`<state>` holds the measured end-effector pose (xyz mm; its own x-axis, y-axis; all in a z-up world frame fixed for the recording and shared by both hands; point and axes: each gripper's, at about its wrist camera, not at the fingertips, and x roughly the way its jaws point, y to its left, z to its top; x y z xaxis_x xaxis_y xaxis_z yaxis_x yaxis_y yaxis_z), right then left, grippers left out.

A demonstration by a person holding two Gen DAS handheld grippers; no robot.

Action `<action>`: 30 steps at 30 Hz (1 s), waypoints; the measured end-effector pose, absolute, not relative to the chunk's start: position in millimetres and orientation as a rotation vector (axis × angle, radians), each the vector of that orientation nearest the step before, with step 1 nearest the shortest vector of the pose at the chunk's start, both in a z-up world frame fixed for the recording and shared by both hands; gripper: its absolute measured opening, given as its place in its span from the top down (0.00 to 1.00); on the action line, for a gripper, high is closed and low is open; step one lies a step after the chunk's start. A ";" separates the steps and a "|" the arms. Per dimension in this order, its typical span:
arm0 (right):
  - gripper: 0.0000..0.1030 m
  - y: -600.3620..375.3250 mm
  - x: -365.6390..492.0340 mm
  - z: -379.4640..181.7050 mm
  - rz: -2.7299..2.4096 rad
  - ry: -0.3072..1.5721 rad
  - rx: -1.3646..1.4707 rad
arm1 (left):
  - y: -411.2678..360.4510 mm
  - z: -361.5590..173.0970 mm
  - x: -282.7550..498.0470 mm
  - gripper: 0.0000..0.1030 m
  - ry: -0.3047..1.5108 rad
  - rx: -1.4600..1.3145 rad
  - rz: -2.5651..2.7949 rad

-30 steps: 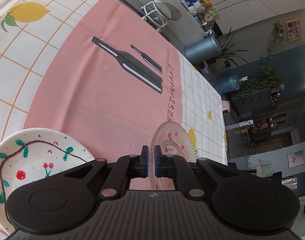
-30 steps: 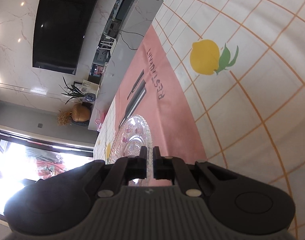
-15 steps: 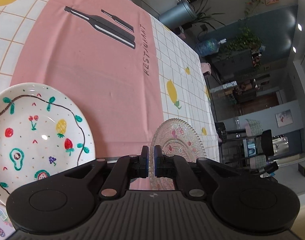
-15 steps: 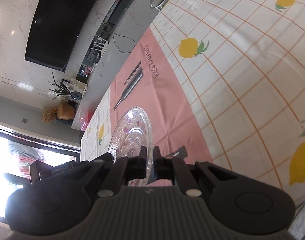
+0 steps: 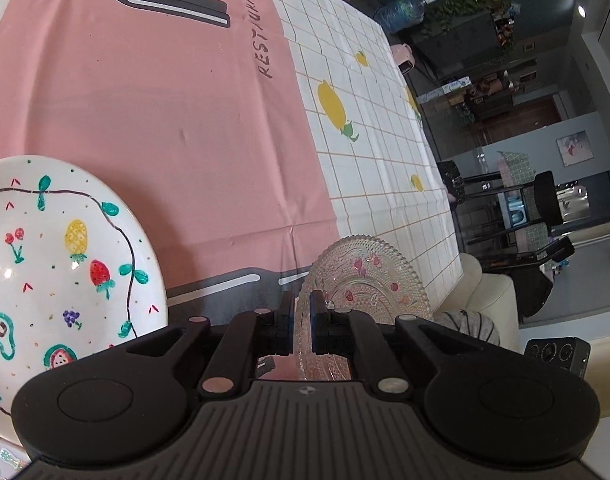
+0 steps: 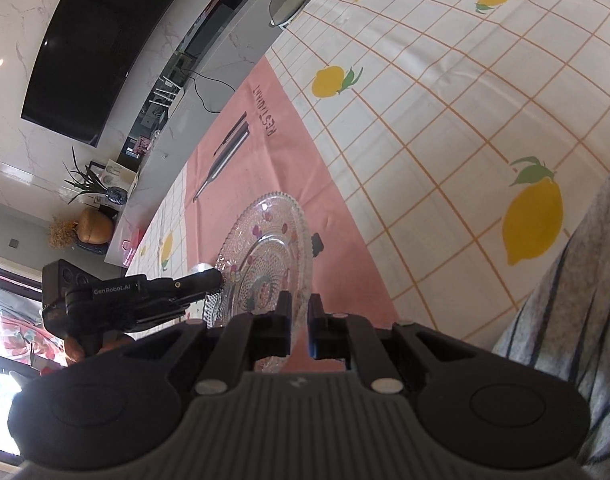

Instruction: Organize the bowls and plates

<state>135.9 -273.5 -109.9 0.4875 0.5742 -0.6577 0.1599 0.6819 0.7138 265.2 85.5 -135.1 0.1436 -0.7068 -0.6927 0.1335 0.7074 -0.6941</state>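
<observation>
The clear glass plate (image 5: pixel 365 284) is pressed with a beaded texture and dotted with small pink and red fruit motifs. To its left, the white plate (image 5: pixel 57 256) carries hand-painted cherries, a yellow pineapple, a red strawberry, a teal avocado and a dark vine with teal leaves. Under them the tablecloth (image 5: pixel 369 152) is white with an orange grid and yellow lemons, its pink panel (image 5: pixel 165 112) printed with dark grey cutlery shapes and lettering.

Marble wall (image 6: pixel 9 92) w/ TV (image 6: pixel 93 60) (wall-mounted)
</observation>
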 end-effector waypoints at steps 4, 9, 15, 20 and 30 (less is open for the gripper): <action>0.95 -274.0 134.7 -111.2 0.275 1.065 0.791 | 81.5 -136.9 263.2 0.91 1.334 -0.498 -0.634; 0.94 -269.6 134.0 -113.1 0.273 1.086 0.762 | 71.3 -141.4 263.2 0.85 1.408 -0.408 -0.594; 0.94 -265.8 132.4 -113.5 0.254 1.105 0.724 | 54.8 -146.6 265.7 0.84 1.472 -0.311 -0.545; 0.95 -261.5 132.8 -111.2 0.231 1.094 0.669 | 43.5 -142.6 263.9 0.85 1.473 -0.232 -0.506; 0.94 -257.2 134.6 -109.6 0.167 1.091 0.600 | 34.6 -137.9 257.4 0.84 1.456 -0.200 -0.462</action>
